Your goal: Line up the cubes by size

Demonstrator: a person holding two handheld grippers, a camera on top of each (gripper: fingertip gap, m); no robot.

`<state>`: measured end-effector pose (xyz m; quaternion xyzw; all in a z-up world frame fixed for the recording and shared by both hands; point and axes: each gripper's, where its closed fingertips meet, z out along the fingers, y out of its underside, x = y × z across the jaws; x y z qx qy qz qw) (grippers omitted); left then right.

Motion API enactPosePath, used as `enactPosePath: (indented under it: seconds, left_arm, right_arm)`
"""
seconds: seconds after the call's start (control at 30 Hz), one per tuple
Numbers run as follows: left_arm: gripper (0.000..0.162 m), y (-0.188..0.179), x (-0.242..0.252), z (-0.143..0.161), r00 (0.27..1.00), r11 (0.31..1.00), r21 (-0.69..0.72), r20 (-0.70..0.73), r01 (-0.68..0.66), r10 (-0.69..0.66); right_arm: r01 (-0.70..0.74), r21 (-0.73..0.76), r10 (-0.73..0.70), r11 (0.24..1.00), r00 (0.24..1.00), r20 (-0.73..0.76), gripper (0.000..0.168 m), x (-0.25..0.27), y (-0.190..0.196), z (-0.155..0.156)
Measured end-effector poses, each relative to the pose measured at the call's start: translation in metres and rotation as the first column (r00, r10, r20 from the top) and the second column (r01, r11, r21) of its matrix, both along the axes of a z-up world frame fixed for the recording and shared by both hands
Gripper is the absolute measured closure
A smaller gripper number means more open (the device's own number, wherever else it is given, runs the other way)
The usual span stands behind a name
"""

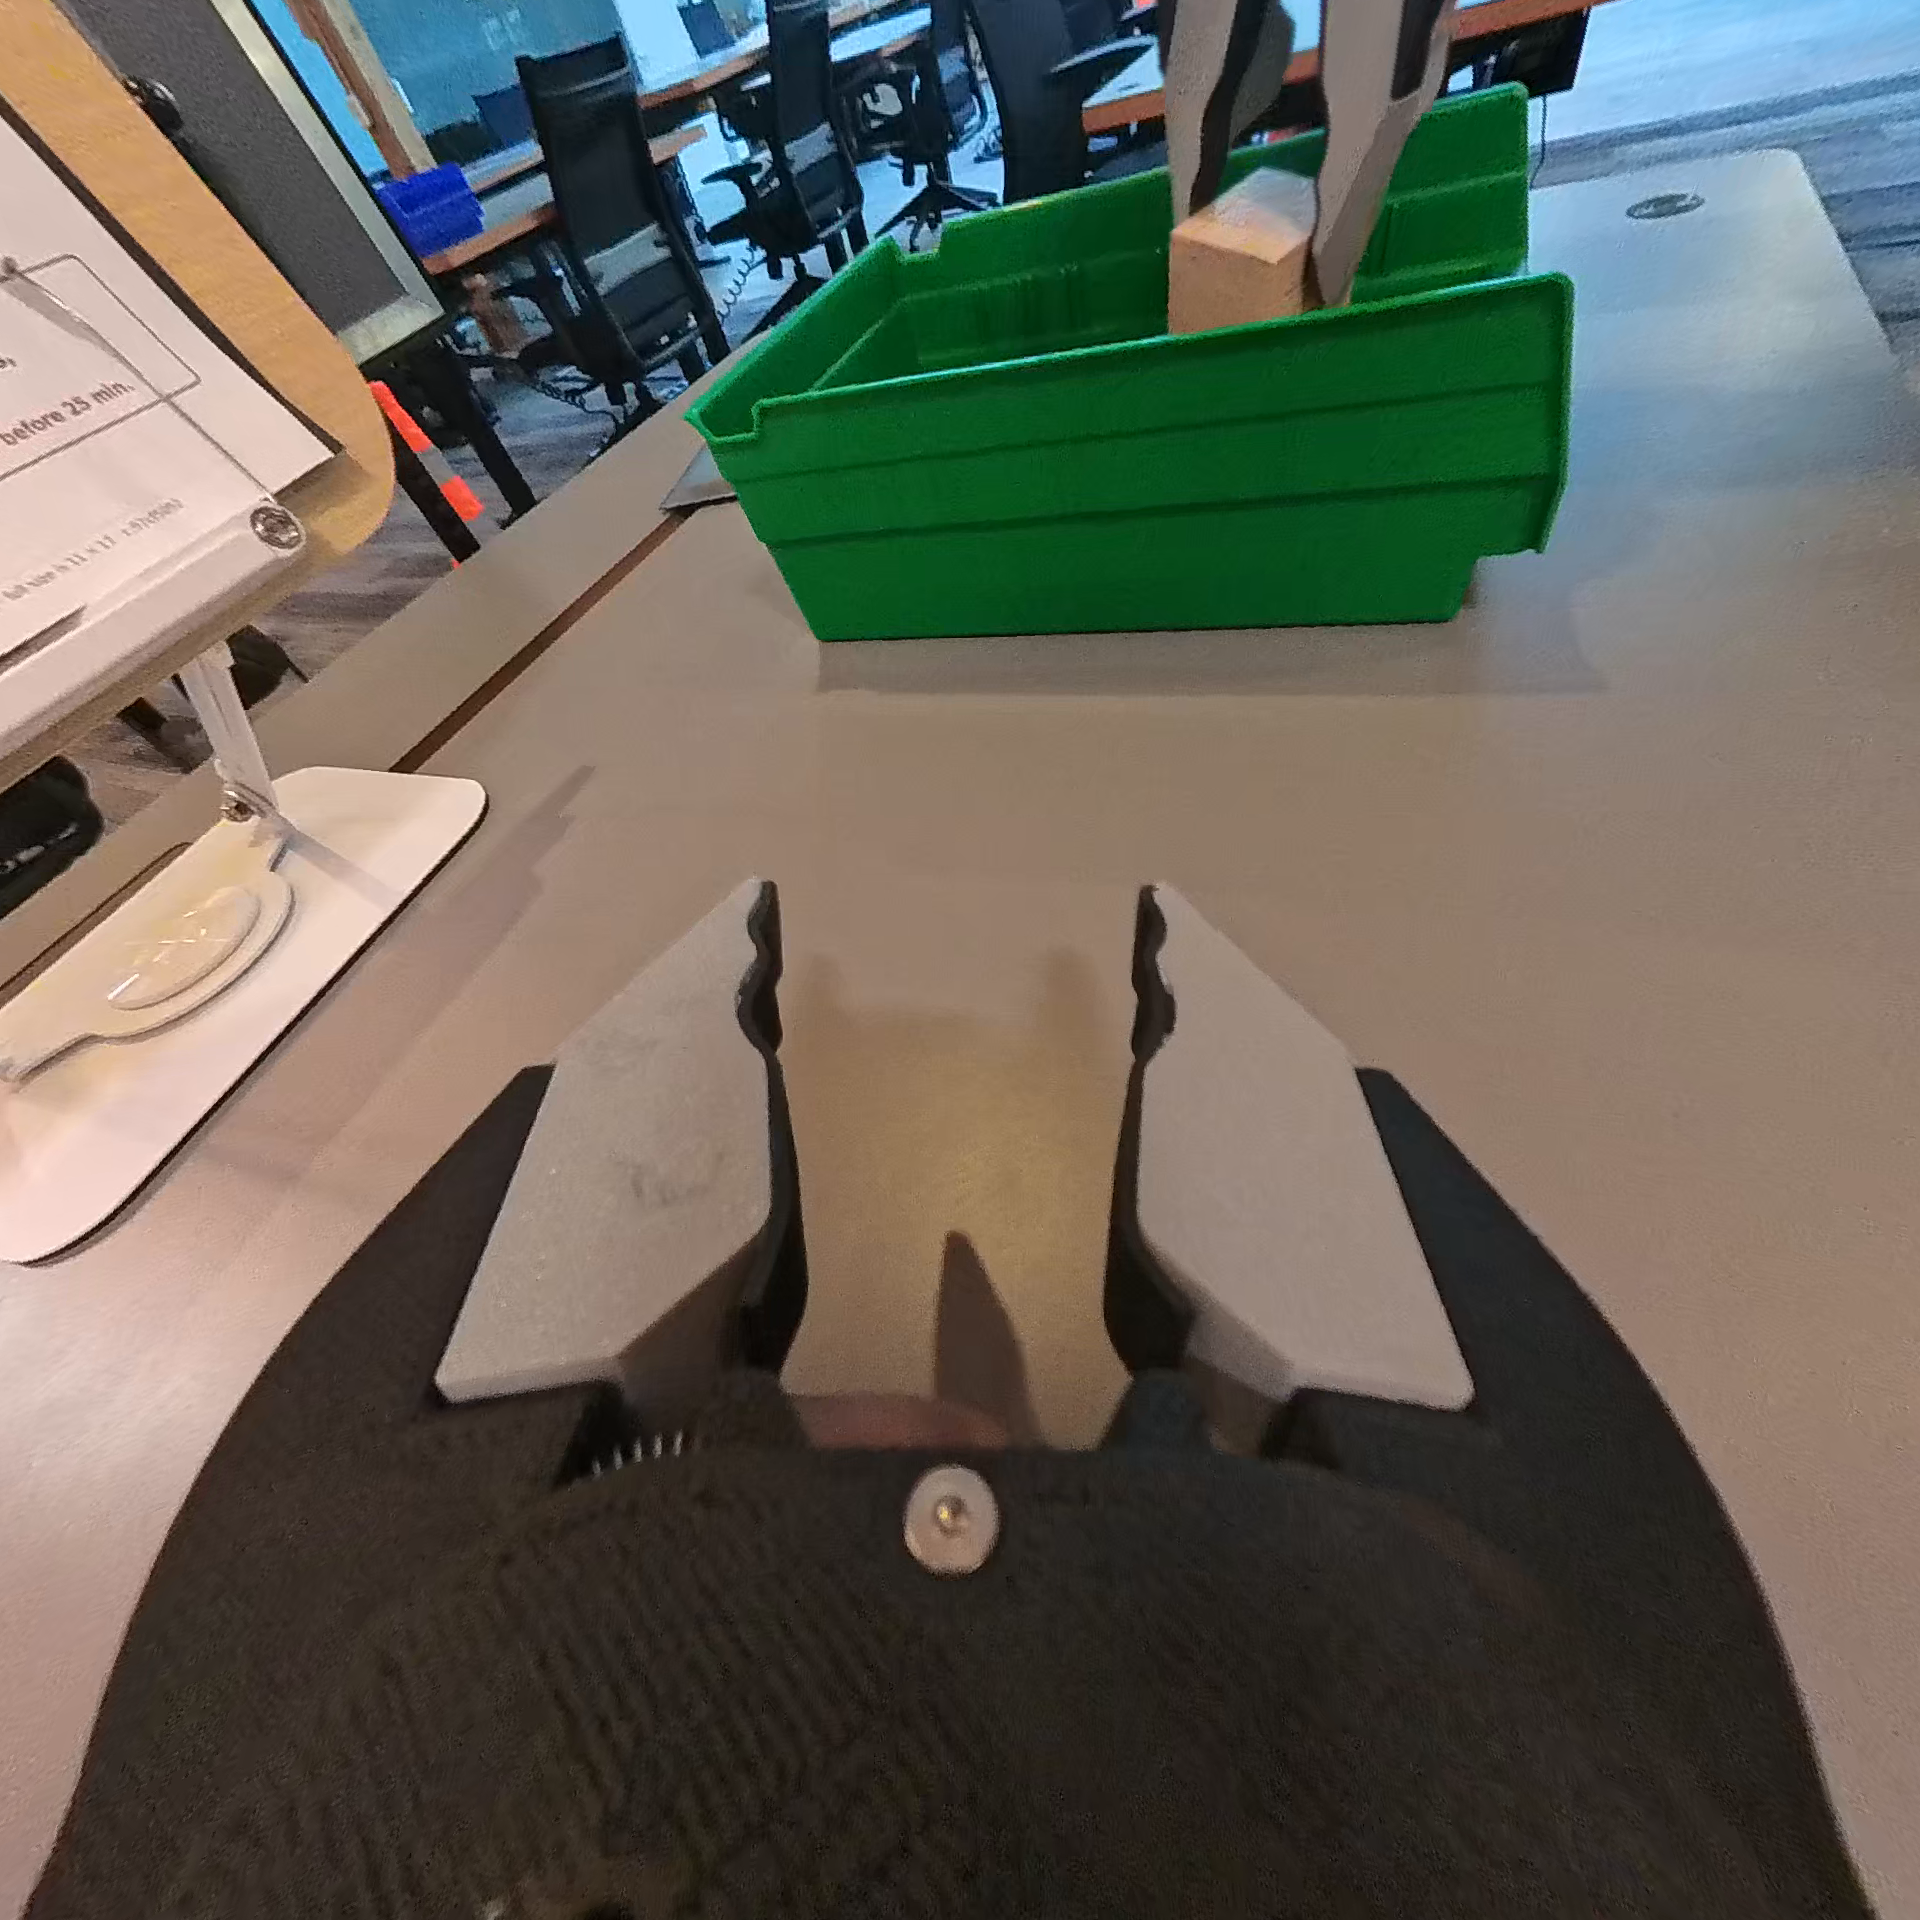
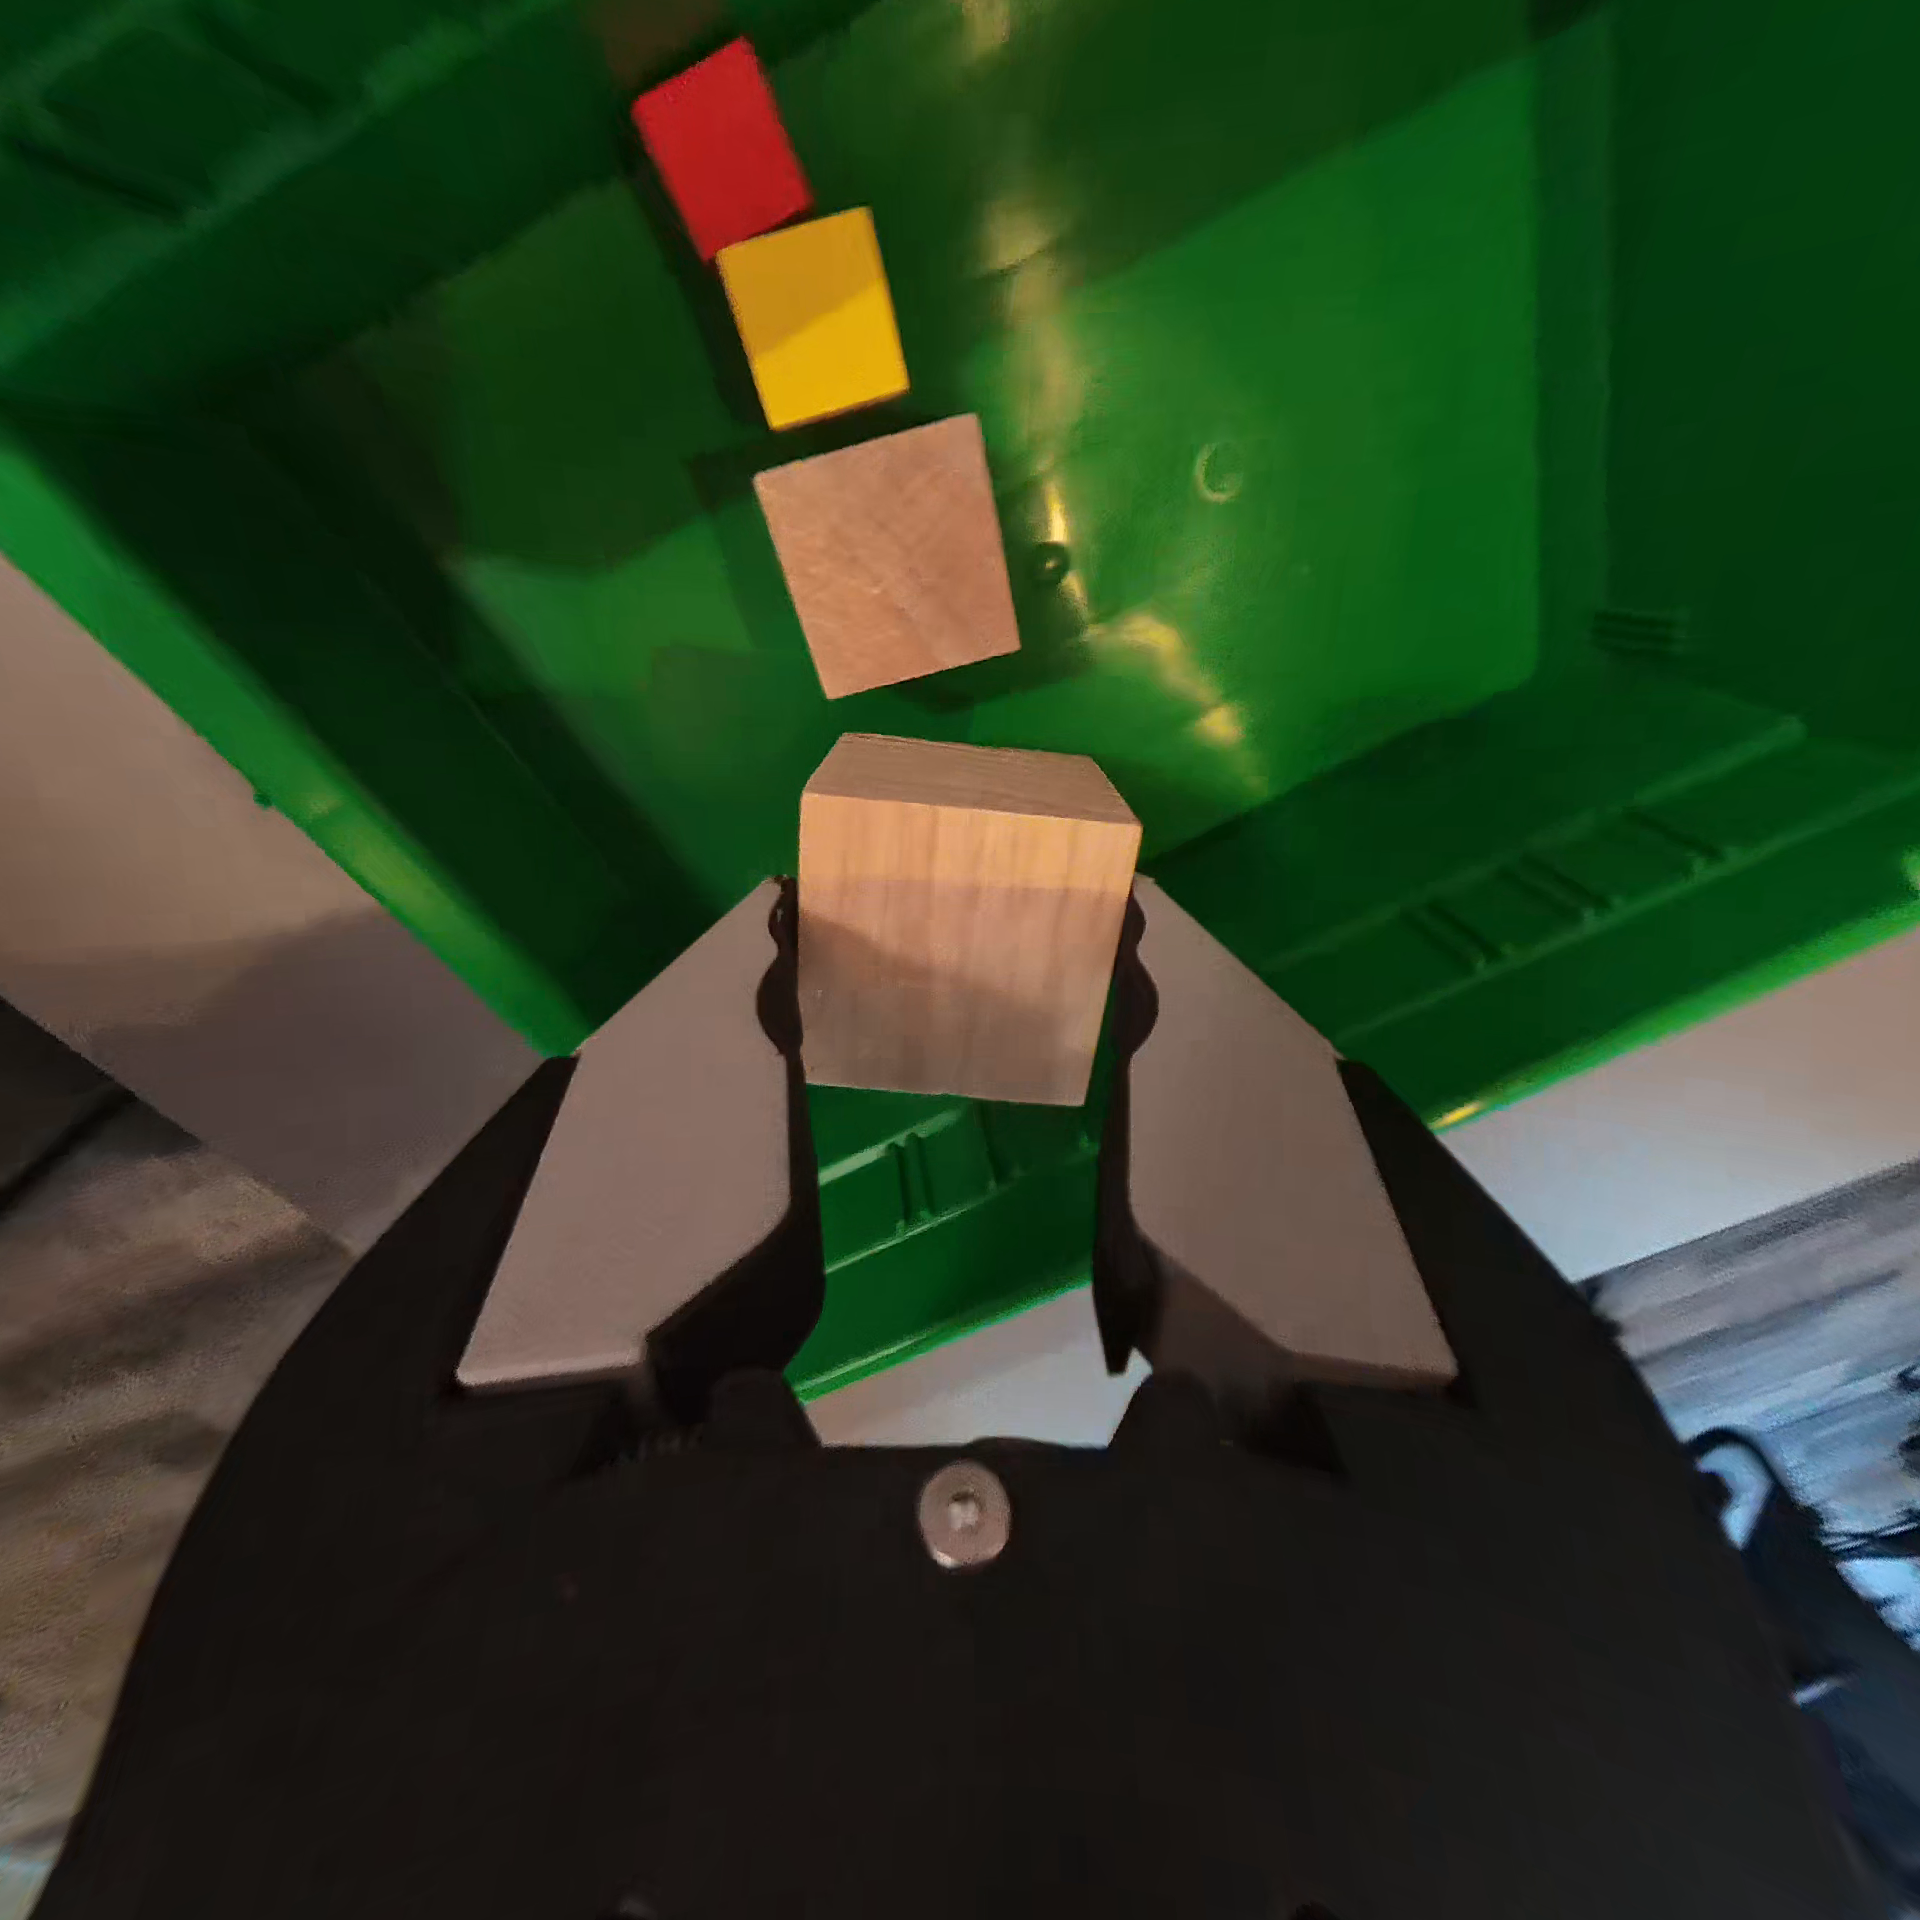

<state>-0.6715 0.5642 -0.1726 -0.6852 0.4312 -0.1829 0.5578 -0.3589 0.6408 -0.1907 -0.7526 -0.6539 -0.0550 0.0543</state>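
Note:
In the right wrist view my right gripper [image 2: 961,904] is shut on a large plain wooden cube [image 2: 961,914] and holds it above the floor of a green bin [image 2: 1351,520]. On the bin floor a row runs away from me: a plain wooden cube [image 2: 888,556], a smaller yellow cube [image 2: 816,317], a smaller red cube [image 2: 722,145]. In the left wrist view my left gripper [image 1: 956,914] is open and empty, low over the table, well short of the bin [image 1: 1143,488]. The right gripper [image 1: 1262,249] shows there holding the wooden cube [image 1: 1236,260] over the bin.
A grey table [image 1: 1247,790] carries the bin. A white stand base [image 1: 239,987] with a paper sheet holder [image 1: 125,447] stands at the left. Office chairs [image 1: 613,208] and desks lie beyond the table's far edge.

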Motion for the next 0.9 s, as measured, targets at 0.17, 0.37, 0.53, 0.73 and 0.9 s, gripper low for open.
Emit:
enactPosePath:
  seconds: [0.17,0.37,0.53,0.73,0.9]
  left_arm:
    - [0.096,-0.001,0.004,-0.005,1.0,0.999,-0.039,0.007,0.027,-0.027]
    - [0.096,-0.001,0.005,-0.013,0.999,0.997,-0.063,-0.01,0.034,-0.035]
    - [0.096,-0.003,0.006,-0.017,0.999,0.996,-0.076,-0.026,0.044,-0.046]
    - [0.096,-0.004,0.005,-0.018,0.999,0.993,-0.105,-0.003,0.046,-0.046]
    - [0.087,-0.006,0.007,-0.026,0.998,0.979,-0.195,0.012,0.056,-0.055]
  right_arm:
    - [-0.255,0.011,0.255,0.967,0.966,-0.037,0.11,-0.009,0.003,-0.009]
    - [-0.317,-0.035,0.318,0.948,0.948,0.031,0.109,-0.003,0.003,-0.028]
    - [-0.296,0.01,0.294,0.955,0.951,0.092,0.106,0.006,0.015,-0.032]
    - [-0.221,0.136,0.229,0.966,0.973,-0.042,0.111,-0.004,0.019,0.015]
    - [-0.106,0.376,0.255,0.921,0.892,-0.374,0.113,-0.058,0.005,0.091]
